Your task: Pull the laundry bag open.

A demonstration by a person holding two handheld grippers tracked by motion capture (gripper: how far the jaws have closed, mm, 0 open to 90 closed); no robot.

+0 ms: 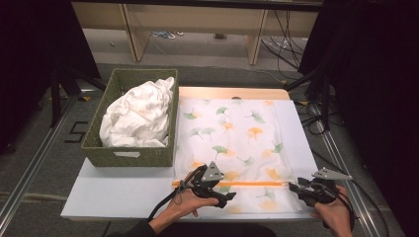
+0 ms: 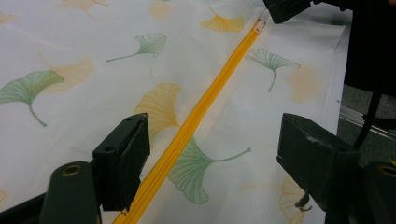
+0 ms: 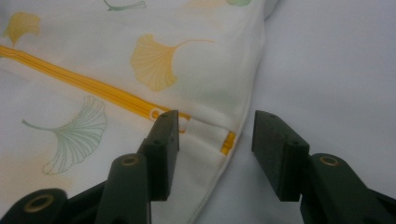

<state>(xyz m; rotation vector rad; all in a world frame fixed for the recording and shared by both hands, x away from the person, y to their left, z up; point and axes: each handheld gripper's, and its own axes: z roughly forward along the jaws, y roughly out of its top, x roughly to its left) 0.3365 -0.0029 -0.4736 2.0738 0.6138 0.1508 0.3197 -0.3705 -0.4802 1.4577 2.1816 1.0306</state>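
Even, soft overhead light on the pale surface (image 1: 123,190), dark surroundings, faint shadows, slight blur in close views.

The basket (image 1: 129,148) at ten o'clock, heaped with white cloth (image 1: 141,116), is the one tall obstacle on the counter (image 1: 118,195). Bare counter lies at eight o'clock, left of the flat cover (image 1: 237,143), and in a narrow strip at three o'clock along its right edge.

We see the woven green basket (image 1: 129,148) on the table's (image 1: 113,195) left side, a crumpled white cloth (image 1: 138,116) in it; just right lies the leaf-printed white cover (image 1: 242,143), its orange zipper (image 1: 247,183) crossing the near end.
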